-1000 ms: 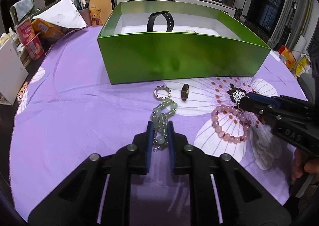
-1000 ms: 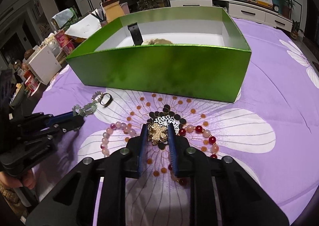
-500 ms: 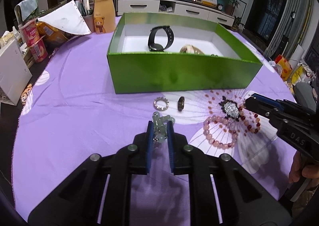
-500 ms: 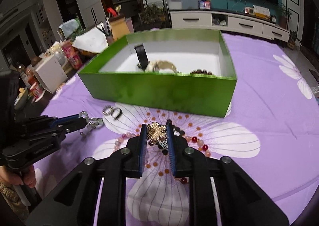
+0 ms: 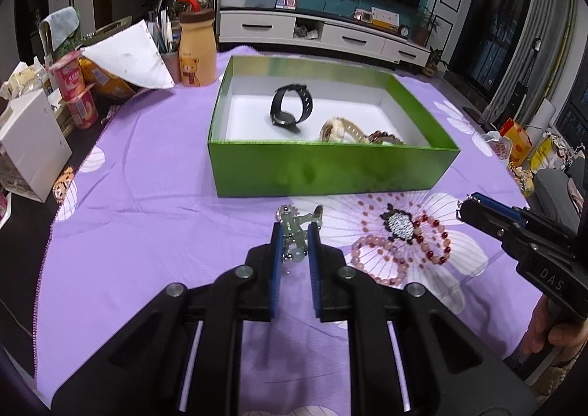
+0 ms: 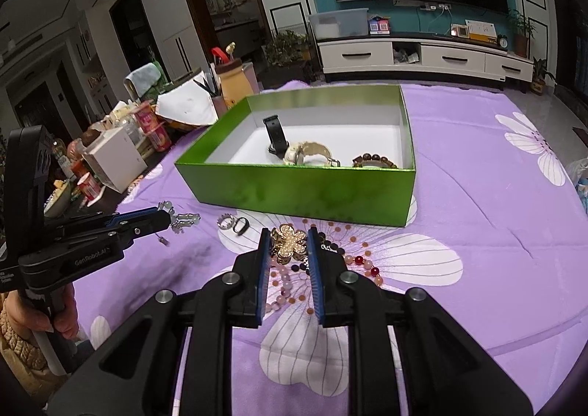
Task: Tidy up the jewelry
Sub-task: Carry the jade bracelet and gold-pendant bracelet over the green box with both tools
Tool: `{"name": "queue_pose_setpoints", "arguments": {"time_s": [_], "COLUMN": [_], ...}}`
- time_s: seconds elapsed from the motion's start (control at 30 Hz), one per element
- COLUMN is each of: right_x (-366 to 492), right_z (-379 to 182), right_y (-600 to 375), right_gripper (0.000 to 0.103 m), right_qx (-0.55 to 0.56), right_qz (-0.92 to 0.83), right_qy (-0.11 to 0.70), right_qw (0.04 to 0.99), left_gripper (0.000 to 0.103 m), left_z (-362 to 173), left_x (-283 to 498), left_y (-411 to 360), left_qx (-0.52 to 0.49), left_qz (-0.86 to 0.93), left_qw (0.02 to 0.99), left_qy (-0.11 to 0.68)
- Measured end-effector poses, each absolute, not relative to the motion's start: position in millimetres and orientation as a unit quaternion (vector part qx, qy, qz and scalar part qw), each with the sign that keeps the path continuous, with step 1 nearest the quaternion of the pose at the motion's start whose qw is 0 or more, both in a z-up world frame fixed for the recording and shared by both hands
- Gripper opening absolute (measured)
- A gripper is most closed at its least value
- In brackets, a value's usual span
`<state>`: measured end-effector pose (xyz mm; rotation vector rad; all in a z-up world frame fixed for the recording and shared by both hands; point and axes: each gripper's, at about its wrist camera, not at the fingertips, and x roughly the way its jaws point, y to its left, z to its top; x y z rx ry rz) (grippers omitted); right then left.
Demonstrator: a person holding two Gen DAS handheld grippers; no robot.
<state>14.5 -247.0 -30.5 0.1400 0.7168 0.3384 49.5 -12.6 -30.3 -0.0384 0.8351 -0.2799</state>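
Both grippers grip jewelry above the purple cloth [image 5: 154, 203]. Left gripper [image 5: 294, 232] pinches a pale green bead bracelet [image 5: 296, 228], its length running forward past the fingertips. Right gripper [image 6: 286, 243] clamps a gold flower brooch [image 6: 290, 242]. Beyond both sits the green box [image 6: 294, 192].

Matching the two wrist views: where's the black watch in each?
Left wrist: black watch stands on edge, centre-left inside the green box.
Right wrist: black watch near the box's left side, beside a cream watch.
Shared landmark: green box.
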Motion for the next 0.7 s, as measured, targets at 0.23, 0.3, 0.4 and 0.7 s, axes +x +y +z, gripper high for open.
{"name": "queue_pose_setpoints", "arguments": {"time_s": [0.23, 0.3, 0.4, 0.7], "right_x": [5.6, 3.3, 0.8, -3.3], "right_z": [-18.2, -14.6, -9.8, 0.3], "right_y": [-249.8, -251.7, -254.9, -262.2], "right_gripper": [0.020, 0.020, 0.020, 0.020], "right_qx": [0.074, 0.076, 0.079, 0.087], "right_qz": [0.170, 0.170, 0.170, 0.170], "right_qy": [0.334, 0.330, 0.325, 0.309], "right_qw": [0.924, 0.925, 0.927, 0.932], "left_gripper": [0.013, 0.013, 0.013, 0.013], "left_z": [-8.5, -3.0, 5.8, 25.1], "left_x": [43.8, 43.2, 41.5, 39.9], "left_y": [-15.7, -17.3, -19.8, -25.4], "left_qx": [-0.020, -0.019, -0.017, -0.010], "left_qz": [-0.141, -0.141, -0.141, -0.140], "left_qw": [0.911, 0.913, 0.916, 0.923], "left_qy": [0.386, 0.382, 0.375, 0.358]}}
